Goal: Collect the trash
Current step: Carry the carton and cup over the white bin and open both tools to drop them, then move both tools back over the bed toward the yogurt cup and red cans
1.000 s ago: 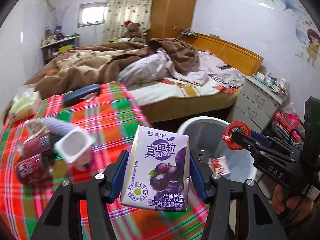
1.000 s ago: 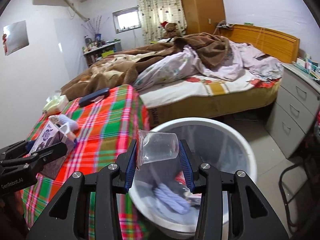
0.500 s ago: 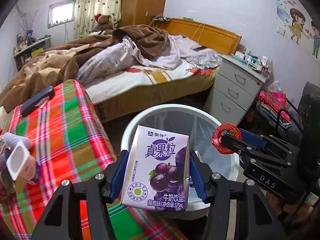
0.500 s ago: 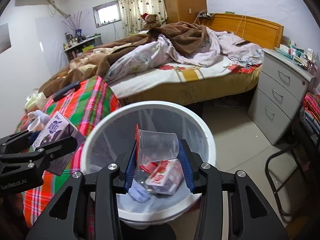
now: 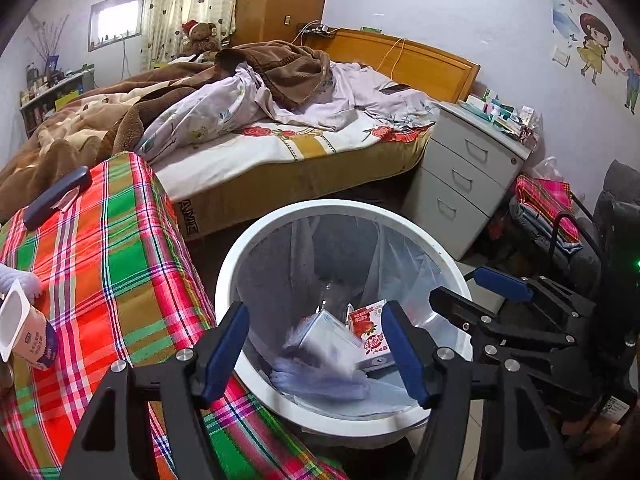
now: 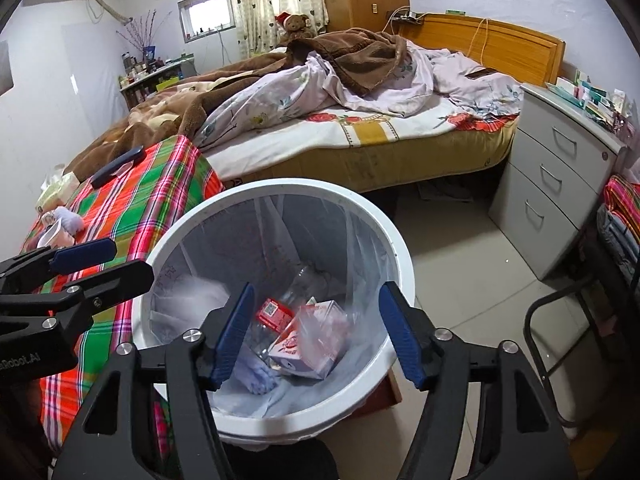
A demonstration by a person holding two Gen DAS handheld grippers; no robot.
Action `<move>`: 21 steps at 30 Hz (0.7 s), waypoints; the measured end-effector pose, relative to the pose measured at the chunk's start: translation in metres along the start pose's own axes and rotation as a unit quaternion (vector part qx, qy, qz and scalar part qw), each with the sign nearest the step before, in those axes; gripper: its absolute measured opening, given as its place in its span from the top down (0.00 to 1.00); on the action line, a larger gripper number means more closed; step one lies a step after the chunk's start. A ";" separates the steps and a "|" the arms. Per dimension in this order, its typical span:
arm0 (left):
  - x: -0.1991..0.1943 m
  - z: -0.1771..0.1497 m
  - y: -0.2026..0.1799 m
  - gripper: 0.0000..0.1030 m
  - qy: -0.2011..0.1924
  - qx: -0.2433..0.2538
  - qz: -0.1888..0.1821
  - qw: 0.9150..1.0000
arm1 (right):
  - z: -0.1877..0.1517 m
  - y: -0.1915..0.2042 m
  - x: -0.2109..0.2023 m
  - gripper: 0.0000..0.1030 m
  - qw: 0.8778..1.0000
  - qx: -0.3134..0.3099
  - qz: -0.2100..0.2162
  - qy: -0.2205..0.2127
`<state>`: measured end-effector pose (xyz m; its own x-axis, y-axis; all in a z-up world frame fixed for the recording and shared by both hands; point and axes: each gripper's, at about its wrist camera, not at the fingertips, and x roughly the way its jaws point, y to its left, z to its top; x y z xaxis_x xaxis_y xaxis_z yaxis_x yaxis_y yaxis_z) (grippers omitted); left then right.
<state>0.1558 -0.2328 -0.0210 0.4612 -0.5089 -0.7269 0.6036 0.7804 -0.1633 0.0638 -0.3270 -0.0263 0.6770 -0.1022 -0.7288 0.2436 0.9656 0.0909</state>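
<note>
A white trash bin (image 5: 256, 256) with a clear liner stands beside the plaid-covered table (image 5: 120, 264). My left gripper (image 5: 316, 352) is open and empty above the bin. A purple drink carton (image 5: 324, 340), blurred, lies inside among a red carton (image 5: 370, 334) and other trash. My right gripper (image 6: 318, 334) is open and empty above the same bin (image 6: 400, 248). A clear plastic cup (image 6: 320, 326) and cartons (image 6: 296, 354) lie inside. Each gripper shows in the other's view, the right one (image 5: 480, 292) and the left one (image 6: 104, 260).
A white yogurt cup (image 5: 24, 332) lies on the table's left edge, a dark flat object (image 5: 56, 196) at its far end. An unmade bed (image 5: 280, 132) is behind. A grey drawer unit (image 5: 464, 176) and a black chair frame (image 6: 568, 336) stand right.
Both grippers opened over the bin. The purple drink carton left my left gripper and the clear cup left my right gripper; both now lie in the bin.
</note>
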 end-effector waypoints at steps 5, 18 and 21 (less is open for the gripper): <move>-0.006 -0.001 0.003 0.33 -0.005 -0.004 0.004 1.000 | 0.000 0.000 -0.003 0.35 1.000 0.004 -0.002 -0.005; -0.039 -0.011 0.021 0.33 -0.029 -0.022 0.019 0.999 | 0.001 0.011 -0.013 0.35 1.000 0.004 0.005 -0.020; -0.048 -0.013 0.026 0.33 -0.036 -0.026 0.021 0.999 | 0.001 0.016 -0.016 0.35 1.000 0.000 0.008 -0.027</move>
<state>0.1411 -0.1834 0.0010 0.5325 -0.4979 -0.6845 0.5488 0.8188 -0.1687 0.0574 -0.3099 -0.0120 0.7176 -0.0993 -0.6893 0.2325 0.9671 0.1028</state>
